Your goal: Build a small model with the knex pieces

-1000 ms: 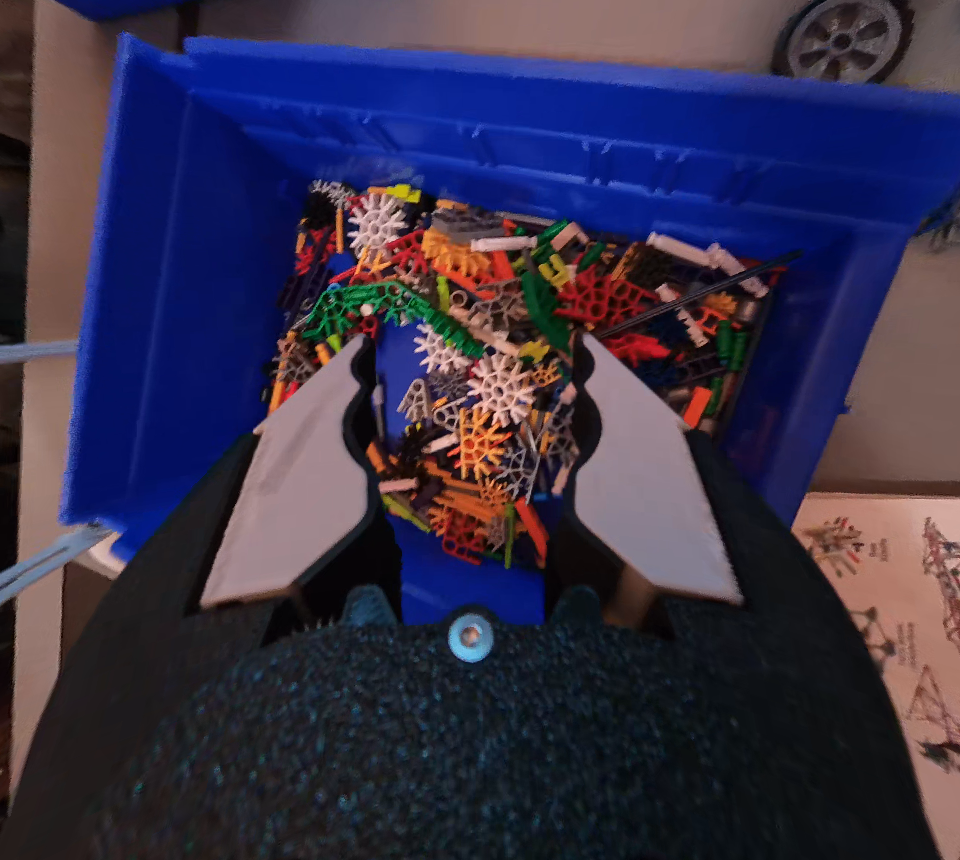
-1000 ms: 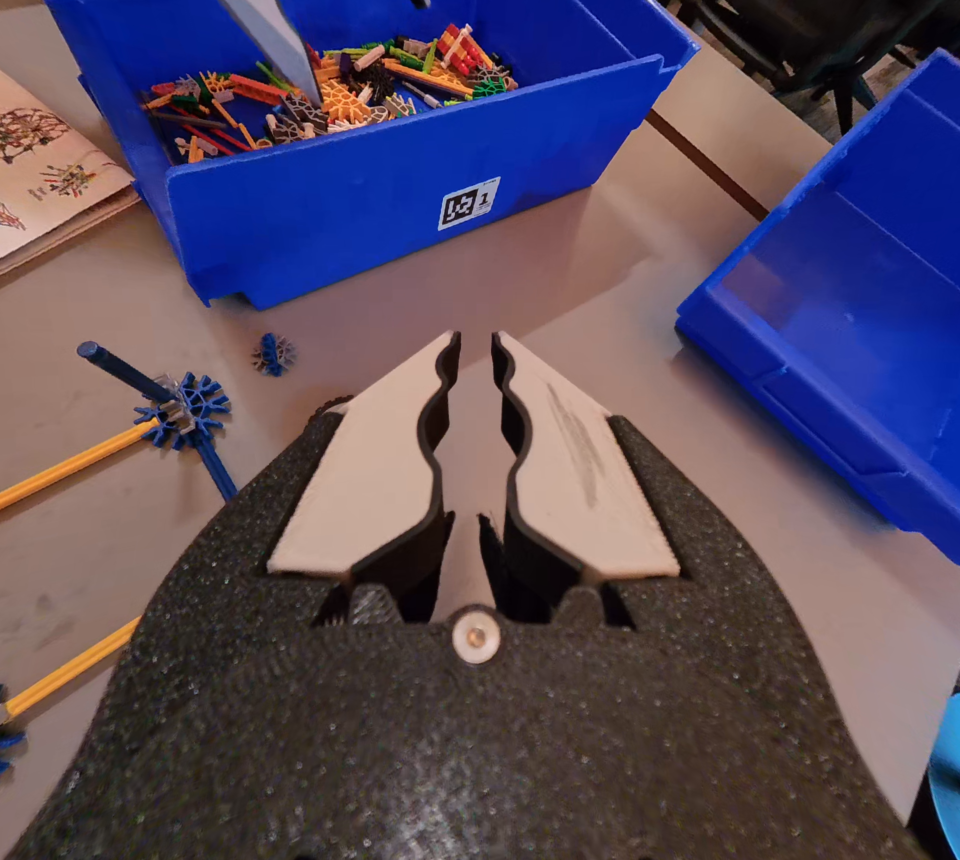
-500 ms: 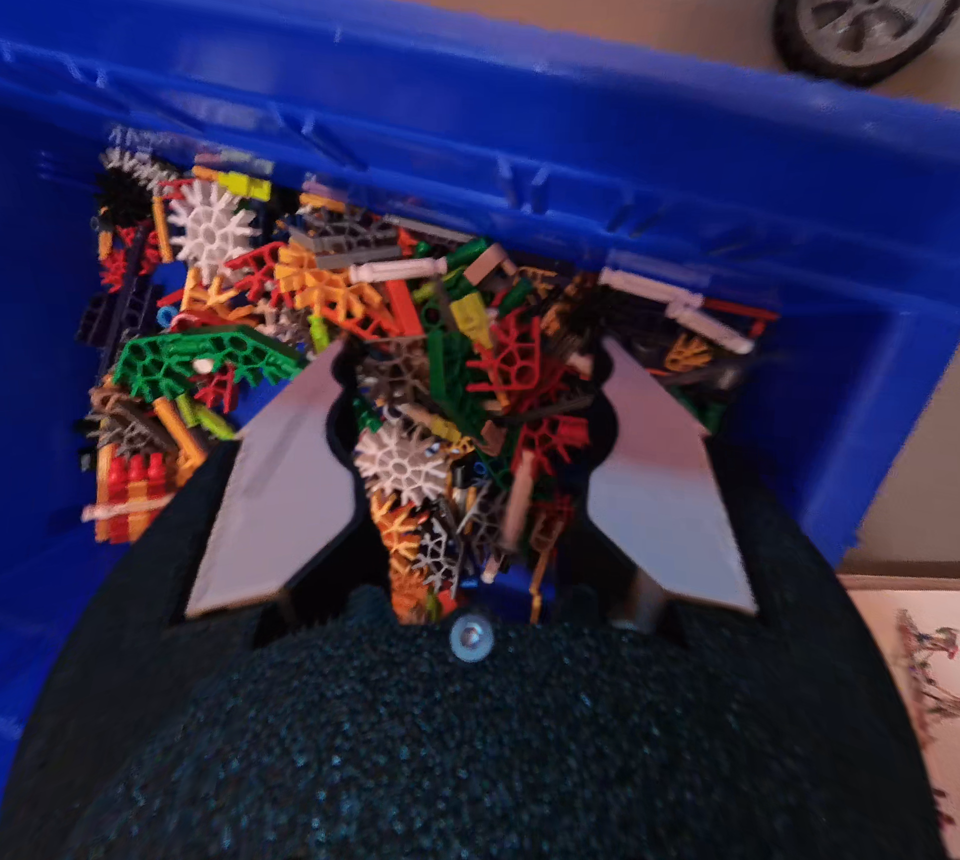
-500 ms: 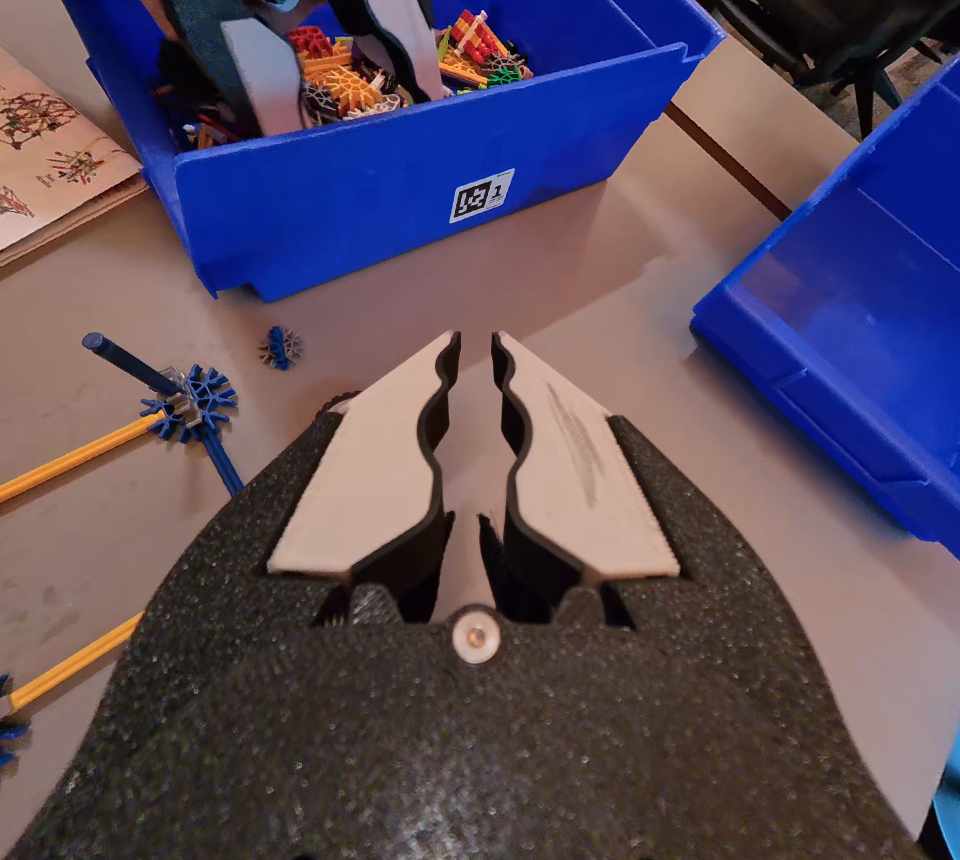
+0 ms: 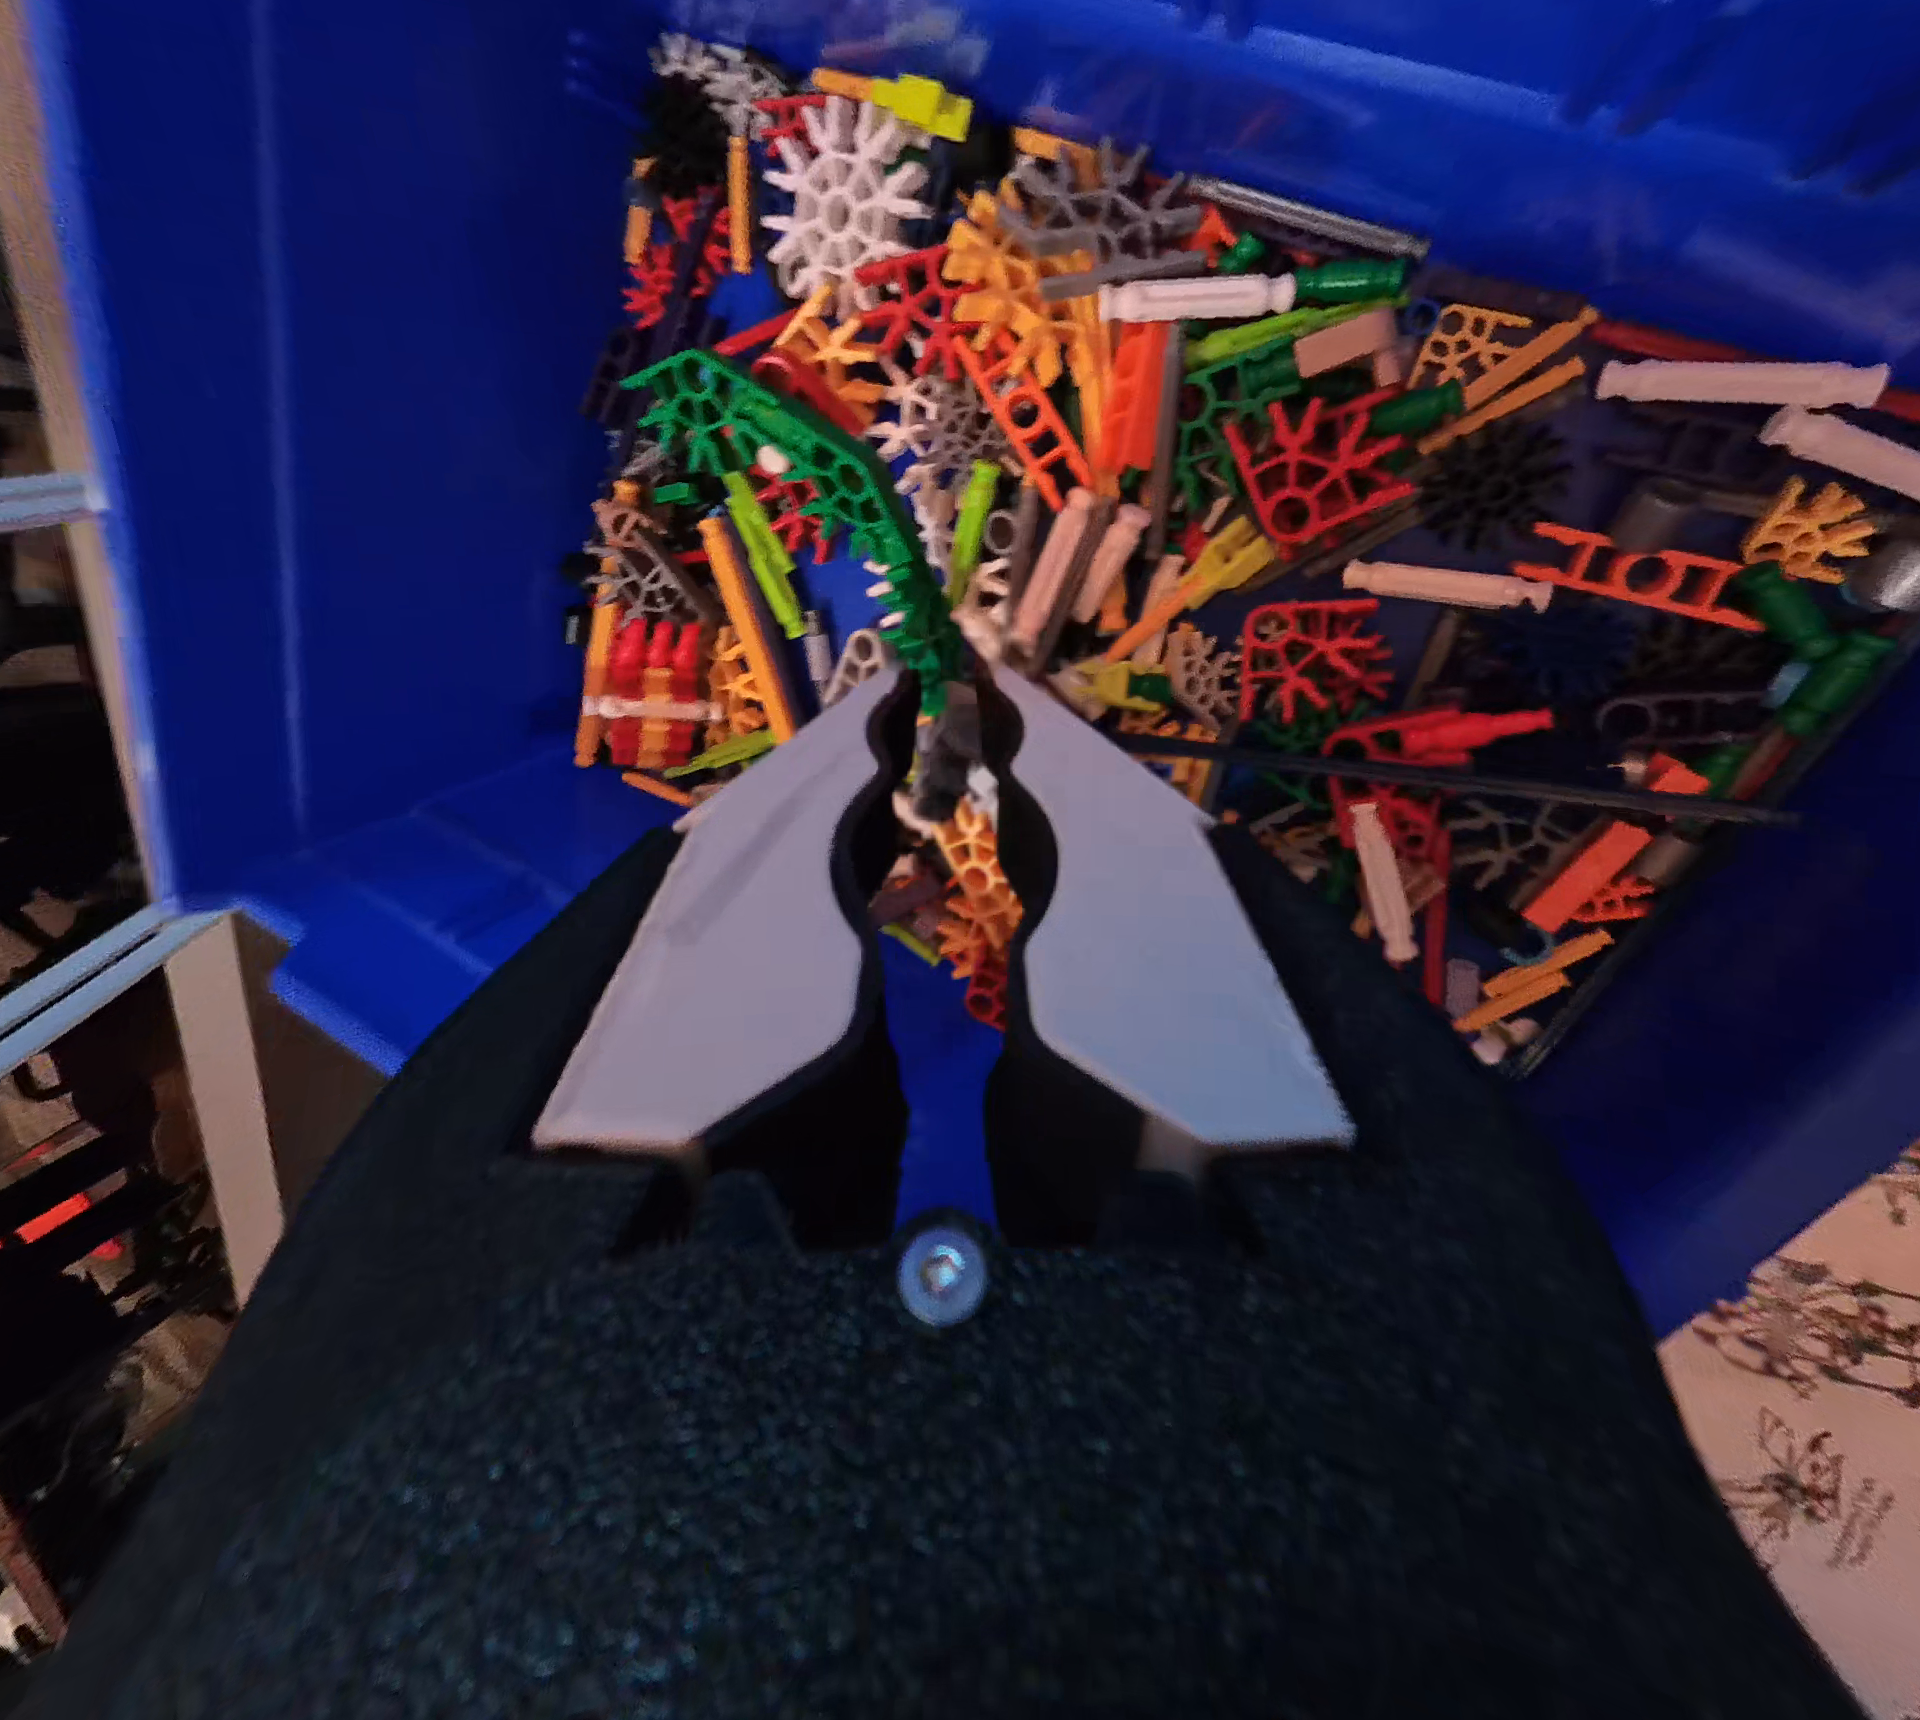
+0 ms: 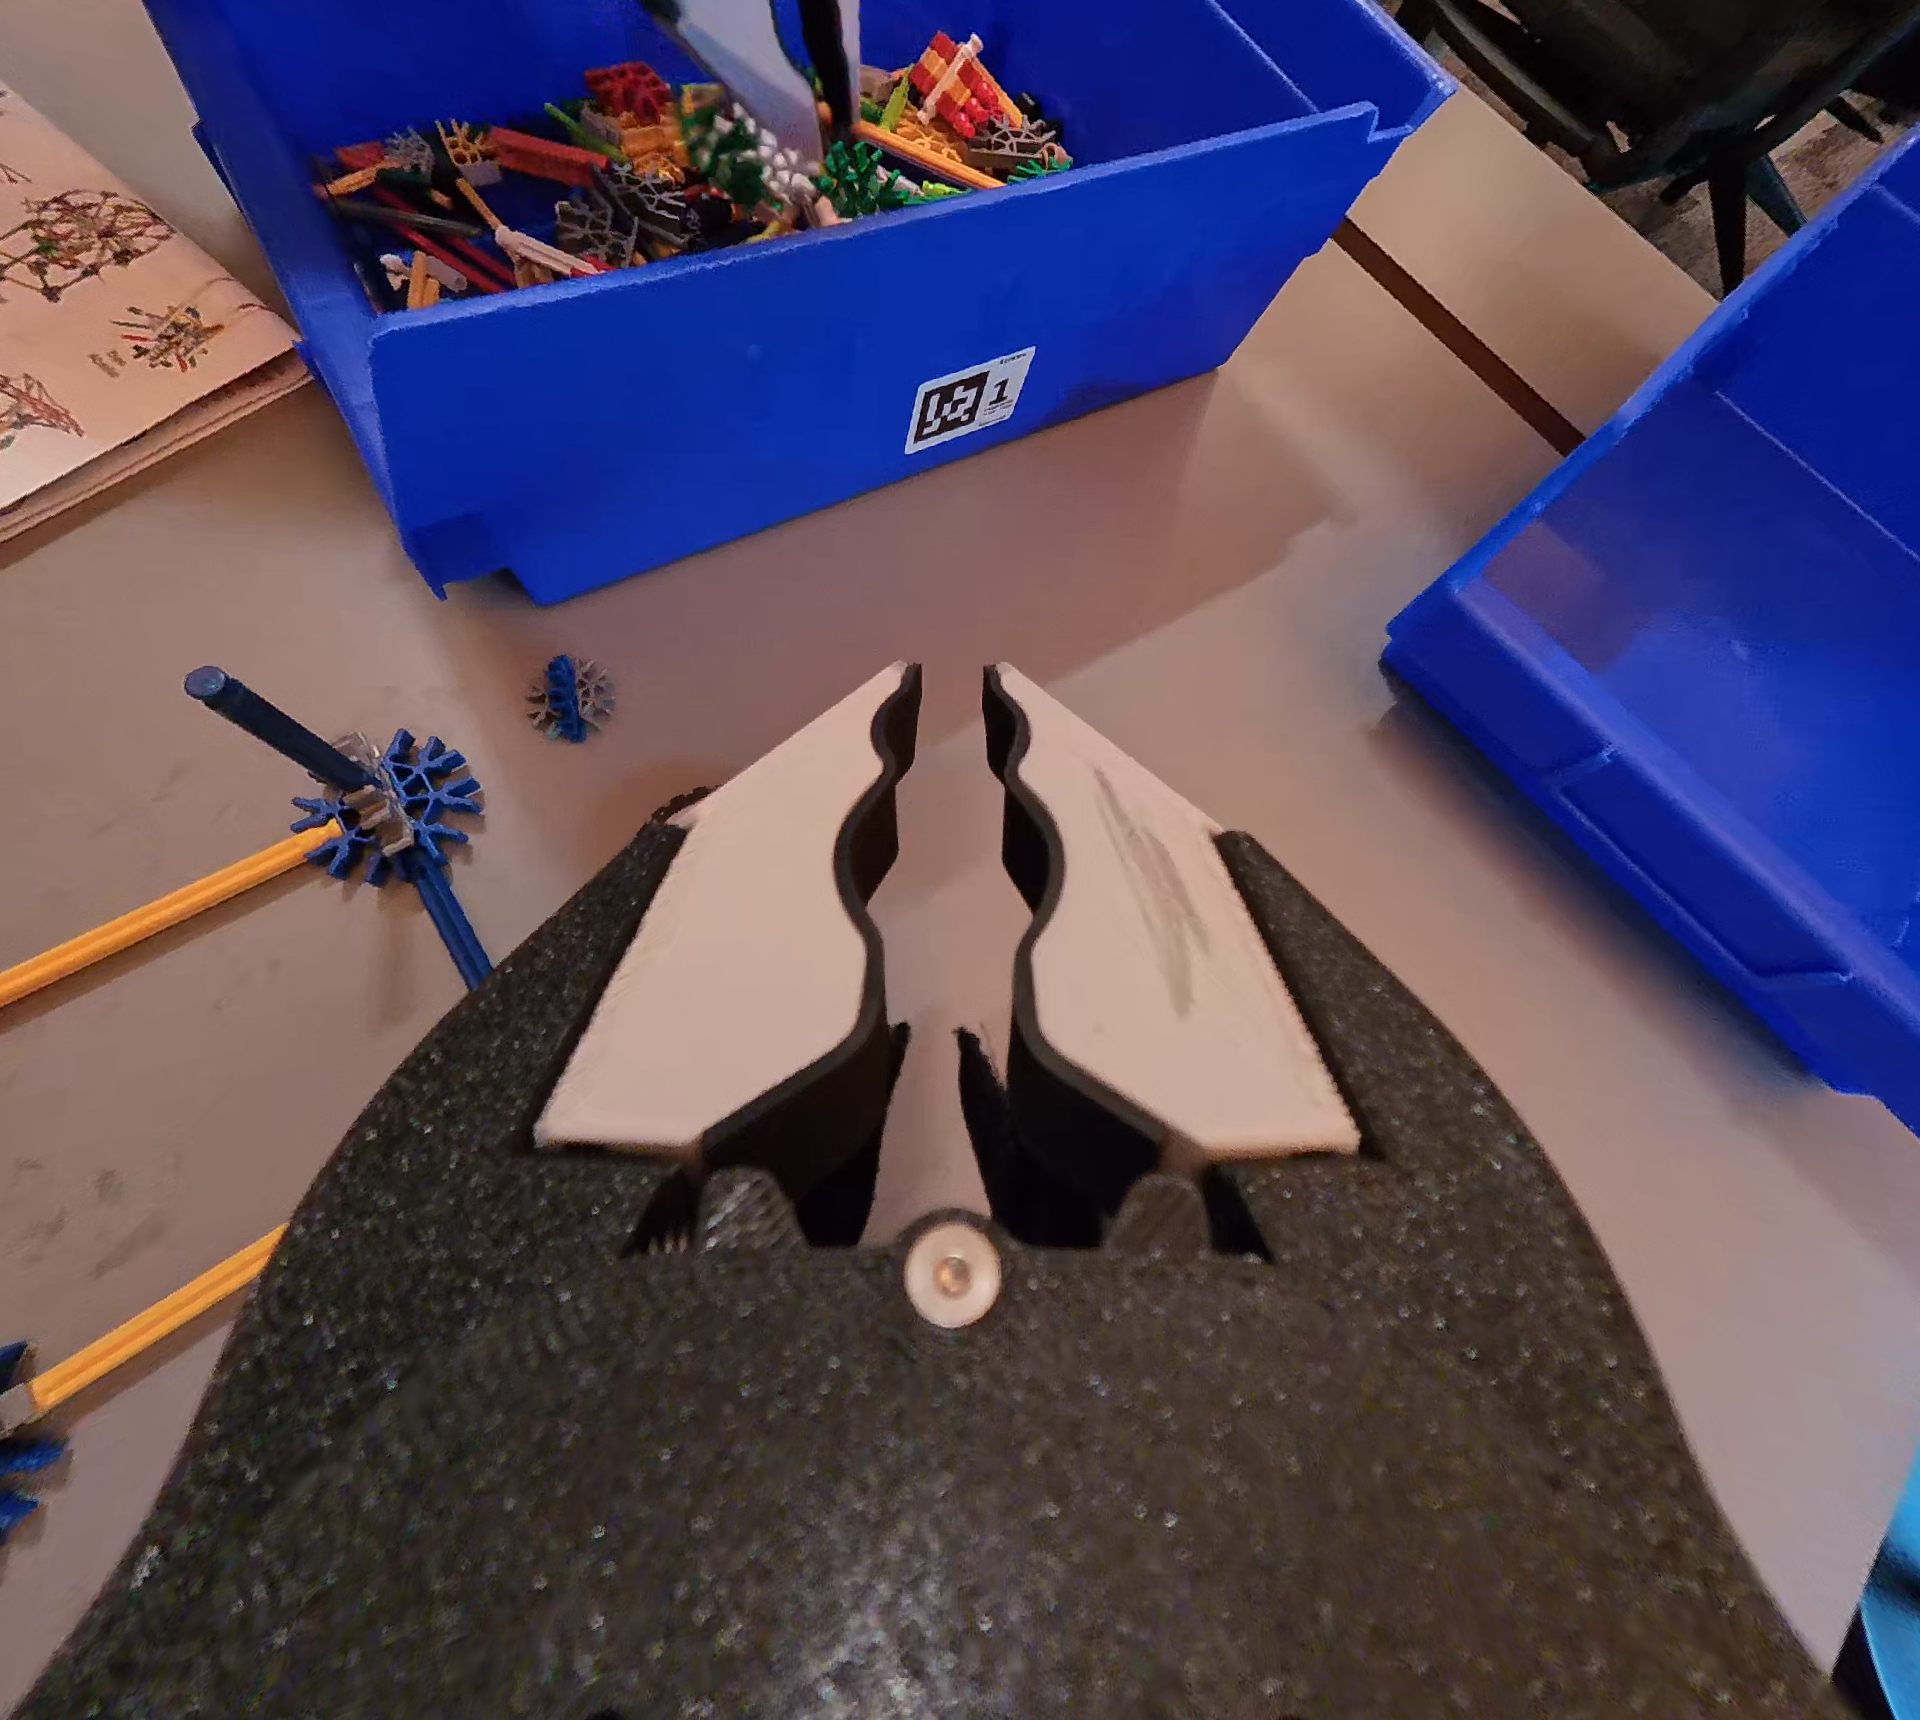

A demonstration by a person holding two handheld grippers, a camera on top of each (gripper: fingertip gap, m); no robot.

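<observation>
Left gripper down in the toy-part bin, right gripper idle over the table

The pale grey table [image 6: 1299,548] carries a big blue plastic bin [image 5: 312,320] heaped with mixed plastic rods and snowflake-shaped connectors [image 5: 1195,465], a second blue bin [image 6: 1714,631] to its right and a printed leaflet [image 6: 94,299] to its left. The left gripper [image 5: 951,683] is nearly pressed together, pinching a dark piece just beside the green toothed curved strip [image 5: 790,465]; which piece exactly is too tangled to tell. A clean grip here, I judge, means catching one piece only, since neighbours interlock. The right gripper [image 6: 951,683] hangs narrowly parted and empty near a blue-and-yellow rod assembly [image 6: 364,818] and a small loose blue-grey connector [image 6: 569,699].
</observation>
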